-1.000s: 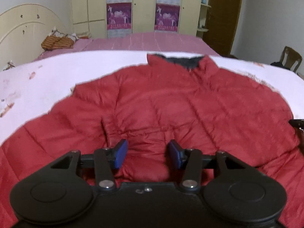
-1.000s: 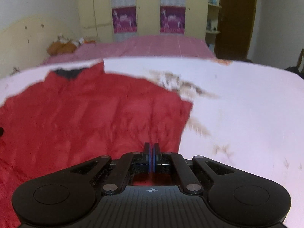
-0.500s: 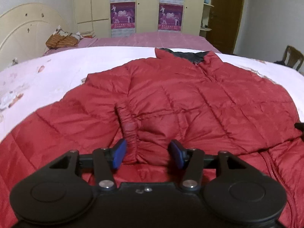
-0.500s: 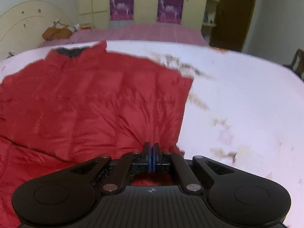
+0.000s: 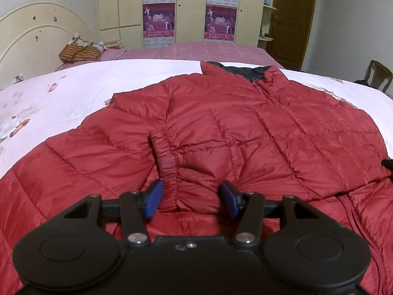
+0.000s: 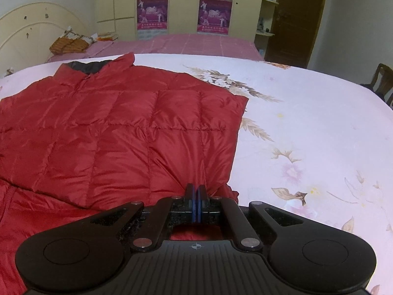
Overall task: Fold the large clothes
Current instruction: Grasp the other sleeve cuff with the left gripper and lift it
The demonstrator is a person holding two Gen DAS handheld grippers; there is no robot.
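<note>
A red quilted puffer jacket (image 5: 245,132) lies spread on the bed, dark-lined collar (image 5: 240,70) at the far side. Its left sleeve is folded inward over the body. The sleeve's elastic cuff (image 5: 167,164) lies between the blue pads of my left gripper (image 5: 191,198), whose jaws stand apart without pinching it. In the right wrist view the jacket's (image 6: 110,135) right side is folded over into a straight edge. My right gripper (image 6: 196,202) is shut on a pinch of that red fabric at the fold's near corner, and wrinkles run into its pads.
The jacket rests on a pale pink flowered sheet (image 6: 307,127), with bare sheet to its right. Behind are a pink checked bed (image 5: 196,50), a cream headboard (image 5: 36,39), wardrobes with posters, a brown door (image 6: 294,17) and a wooden chair (image 5: 378,73).
The left sleeve came down from a bunched heap and now lies flat across the jacket, the left jaws slightly wider. The right side's folded panel settled onto the jacket as the right gripper shifted and stilled.
</note>
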